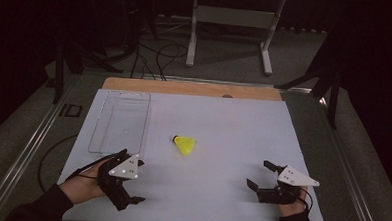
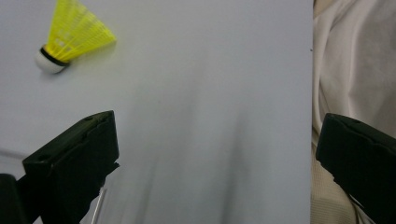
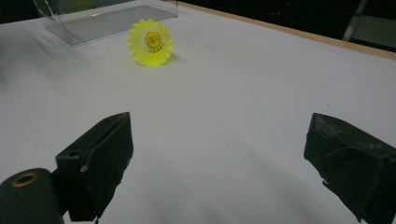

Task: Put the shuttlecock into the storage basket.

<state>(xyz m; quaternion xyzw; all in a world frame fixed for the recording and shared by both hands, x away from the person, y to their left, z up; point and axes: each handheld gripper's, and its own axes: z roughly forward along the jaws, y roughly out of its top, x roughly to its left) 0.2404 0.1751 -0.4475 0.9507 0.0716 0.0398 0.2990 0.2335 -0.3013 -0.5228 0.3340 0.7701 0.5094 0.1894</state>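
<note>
yellow shuttlecock on white table, clear tray beside

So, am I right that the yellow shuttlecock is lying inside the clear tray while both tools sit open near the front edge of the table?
Not quite: the yellow shuttlecock lies on the white table, just right of the clear tray, not inside it, as the high view shows. The rest stands: the left tool and right tool are open near the front edge.

Flat white tabletop with bare wooden strip along far edge. Clear rectangular plastic tray at far left. Yellow plastic shuttlecock lying on its side near centre, just beside tray.
</note>
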